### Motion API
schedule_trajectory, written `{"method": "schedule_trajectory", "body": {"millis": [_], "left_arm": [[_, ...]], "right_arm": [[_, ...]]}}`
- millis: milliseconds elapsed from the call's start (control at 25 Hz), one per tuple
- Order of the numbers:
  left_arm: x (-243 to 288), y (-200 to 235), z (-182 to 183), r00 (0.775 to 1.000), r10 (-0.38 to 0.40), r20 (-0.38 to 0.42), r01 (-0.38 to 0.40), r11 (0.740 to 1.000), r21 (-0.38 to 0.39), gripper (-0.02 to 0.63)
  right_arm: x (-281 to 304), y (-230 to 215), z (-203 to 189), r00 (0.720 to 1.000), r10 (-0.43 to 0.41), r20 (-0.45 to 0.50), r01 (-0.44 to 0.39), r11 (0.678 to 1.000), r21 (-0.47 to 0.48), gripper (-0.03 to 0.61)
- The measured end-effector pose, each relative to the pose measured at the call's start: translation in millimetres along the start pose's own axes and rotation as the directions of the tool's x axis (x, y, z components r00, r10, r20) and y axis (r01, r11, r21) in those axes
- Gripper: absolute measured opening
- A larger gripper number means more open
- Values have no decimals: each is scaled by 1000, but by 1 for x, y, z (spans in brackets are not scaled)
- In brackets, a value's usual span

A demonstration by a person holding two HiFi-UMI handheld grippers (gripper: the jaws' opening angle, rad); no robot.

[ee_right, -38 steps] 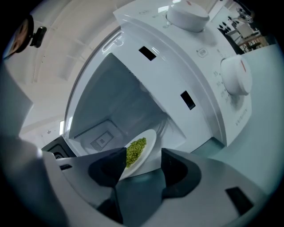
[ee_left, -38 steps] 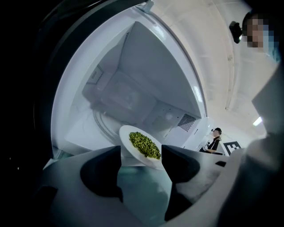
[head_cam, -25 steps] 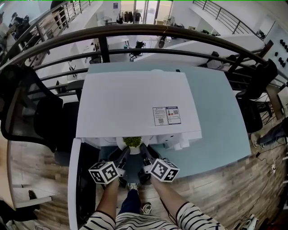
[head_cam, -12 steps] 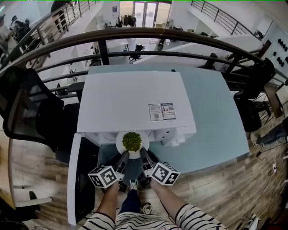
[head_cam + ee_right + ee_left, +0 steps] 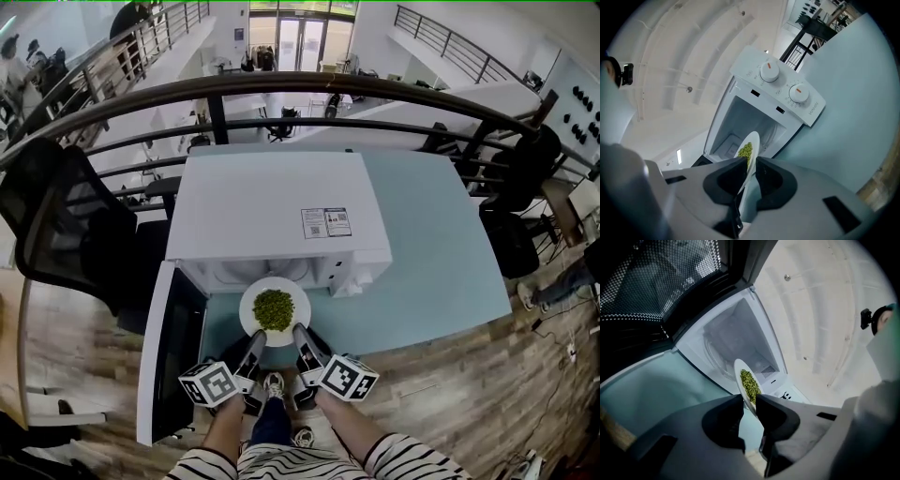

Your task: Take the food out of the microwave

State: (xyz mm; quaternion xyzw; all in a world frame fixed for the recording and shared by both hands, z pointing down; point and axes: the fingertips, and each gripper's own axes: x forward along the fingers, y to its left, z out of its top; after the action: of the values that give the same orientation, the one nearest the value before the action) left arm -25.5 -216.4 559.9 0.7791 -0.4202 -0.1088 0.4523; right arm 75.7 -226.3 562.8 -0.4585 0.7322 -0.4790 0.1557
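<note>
A white plate [image 5: 247, 313] of green peas [image 5: 273, 308] hangs just in front of the white microwave [image 5: 272, 211], over the pale blue table [image 5: 441, 272]. The microwave door [image 5: 173, 352] stands swung open at the left. My left gripper [image 5: 251, 345] pinches the plate's near left rim and my right gripper [image 5: 302, 341] its near right rim; both pairs of jaws are closing on it. The left gripper view has the plate [image 5: 741, 376] edge-on in the left gripper [image 5: 749, 404], with the empty cavity [image 5: 736, 341] behind. In the right gripper view the right gripper [image 5: 750, 164] clamps the plate [image 5: 753, 140].
Two round knobs [image 5: 769, 71] sit on the microwave's control panel. Black office chairs [image 5: 66, 225] stand left of the table, and a dark railing [image 5: 281, 80] curves behind it. Wooden floor lies below the table's near edge.
The plate has come out of the microwave cavity toward me, and both grippers drew back with it. It now shows fully in front of the oven.
</note>
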Motion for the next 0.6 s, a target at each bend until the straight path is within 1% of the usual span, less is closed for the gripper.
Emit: {"method": "schedule_trajectory", "body": {"millis": [160, 360, 600], "left_arm": [[-19, -18, -12, 1000, -20, 9, 20, 1000, -6, 87], [-38, -35, -32, 999, -46, 9, 46, 998, -33, 80], [-60, -55, -54, 997, -69, 16, 70, 996, -48, 74]], "right_arm": [[-26, 9, -7, 1000, 11, 3, -11, 1000, 6, 66], [-59, 11, -17, 1000, 9, 7, -9, 1000, 18, 65], [-94, 16, -27, 1000, 21, 7, -22, 1000, 17, 66]]}}
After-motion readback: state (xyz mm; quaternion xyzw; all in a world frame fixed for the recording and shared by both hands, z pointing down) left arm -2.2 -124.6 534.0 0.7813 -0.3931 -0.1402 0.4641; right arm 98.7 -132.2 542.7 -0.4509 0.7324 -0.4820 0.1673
